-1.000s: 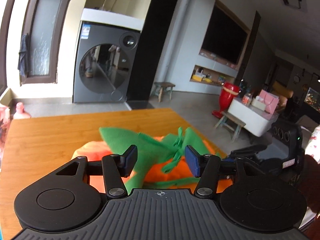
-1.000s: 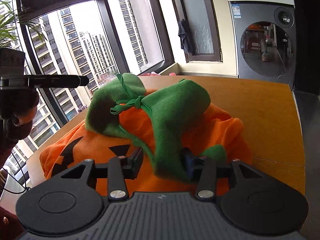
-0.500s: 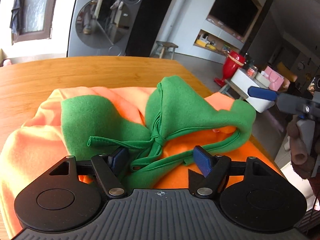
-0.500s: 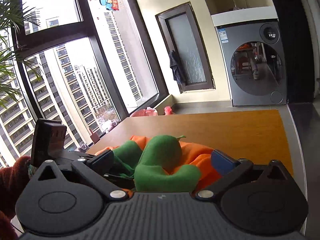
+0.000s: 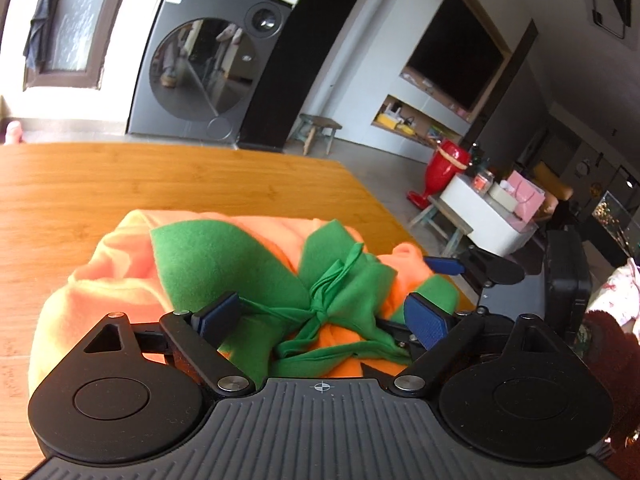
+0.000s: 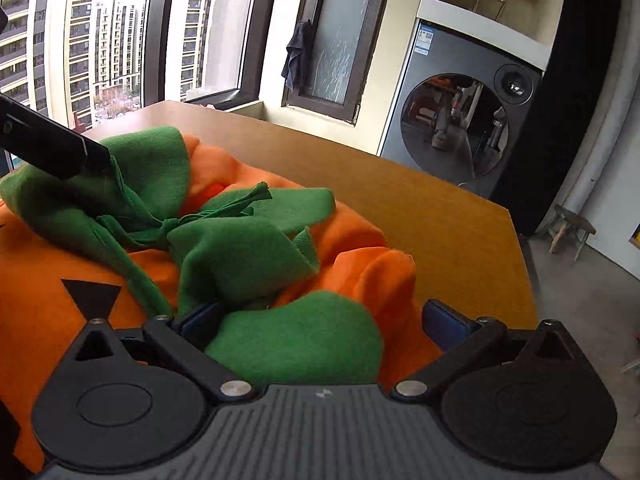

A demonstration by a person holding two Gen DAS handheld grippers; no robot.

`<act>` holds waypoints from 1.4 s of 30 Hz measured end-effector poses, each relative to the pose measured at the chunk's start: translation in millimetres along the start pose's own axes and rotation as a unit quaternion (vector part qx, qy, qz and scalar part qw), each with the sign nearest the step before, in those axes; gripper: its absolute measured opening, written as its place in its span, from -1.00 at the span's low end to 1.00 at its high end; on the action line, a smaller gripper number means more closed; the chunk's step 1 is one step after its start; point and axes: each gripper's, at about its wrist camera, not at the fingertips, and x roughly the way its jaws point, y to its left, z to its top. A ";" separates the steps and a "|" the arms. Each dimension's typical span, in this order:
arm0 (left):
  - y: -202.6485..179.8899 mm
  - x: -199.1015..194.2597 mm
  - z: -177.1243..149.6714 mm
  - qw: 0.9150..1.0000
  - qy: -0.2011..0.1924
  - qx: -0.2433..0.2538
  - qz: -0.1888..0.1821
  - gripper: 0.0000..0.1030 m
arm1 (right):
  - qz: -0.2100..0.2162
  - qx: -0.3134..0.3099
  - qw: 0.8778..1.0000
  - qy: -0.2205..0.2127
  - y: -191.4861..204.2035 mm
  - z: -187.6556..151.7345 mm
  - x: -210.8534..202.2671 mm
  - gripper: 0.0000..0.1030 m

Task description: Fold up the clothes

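Table [image 5: 120, 176] of orange-brown wood carries your orange garment [image 6: 60, 280], heaped at its near edge, with a washing machine [image 5: 208, 68] on the floor well beyond the table's far edge. On the garment lies its green collar [image 5: 224, 264], tied in a knot [image 5: 318, 314]. Your left gripper [image 5: 324, 316] hangs over that knot, jaws spread wide and holding nothing. Your right gripper [image 6: 320, 320] has its jaws wide apart around a green flap [image 6: 300, 336], not pinching it.

Wooden table [image 5: 160, 176], grey washing machine [image 5: 208, 68] against wall, tall windows [image 6: 100, 36] onto tower blocks, wall-mounted TV [image 5: 456, 60], red vase [image 5: 440, 168].
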 end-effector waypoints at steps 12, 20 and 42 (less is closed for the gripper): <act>-6.6 -34.0 12.8 0.997 -0.054 0.003 -0.049 0.76 | 0.010 0.049 0.994 -0.101 -53.7 22.5 -51.0 1.00; 3.0 5.9 0.1 1.000 0.015 -0.013 -0.005 0.69 | -0.016 -0.011 1.000 0.009 -33.1 -7.3 -1.1 1.00; 113.8 54.0 62.6 0.971 0.014 -0.238 0.013 0.38 | 0.210 0.338 0.911 0.109 -113.1 50.8 86.3 0.10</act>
